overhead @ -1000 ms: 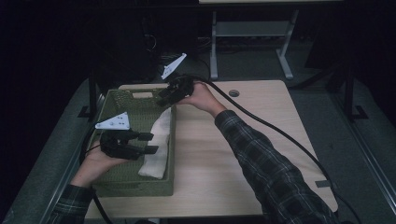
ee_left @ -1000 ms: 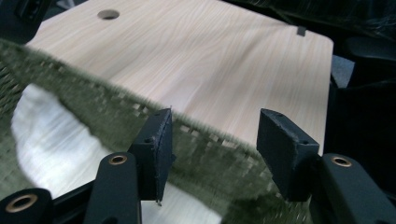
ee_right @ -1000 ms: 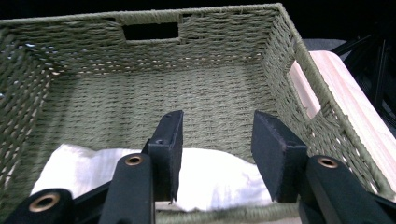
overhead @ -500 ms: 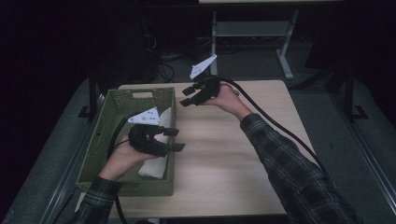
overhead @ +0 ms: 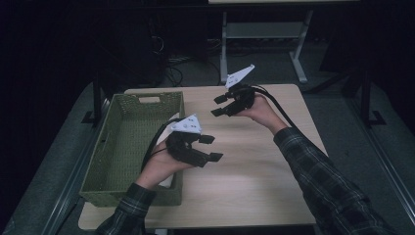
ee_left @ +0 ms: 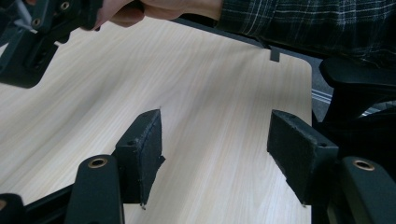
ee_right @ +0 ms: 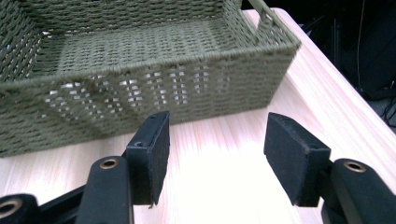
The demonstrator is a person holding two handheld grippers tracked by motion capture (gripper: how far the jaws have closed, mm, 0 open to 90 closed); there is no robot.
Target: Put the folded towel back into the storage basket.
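Left gripper [overhead: 209, 148] and right gripper [overhead: 219, 105] raised above table [overhead: 254, 166], jaws wide apart, gripping nothing; basket [ee_right: 140, 79] ahead of right fingertips, likely awaiting next pick

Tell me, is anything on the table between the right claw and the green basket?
Nothing visible. The right claw is open and faces the basket across bare tabletop; no object lies in between. In the high view the left claw sits off to the side, nearer the person.
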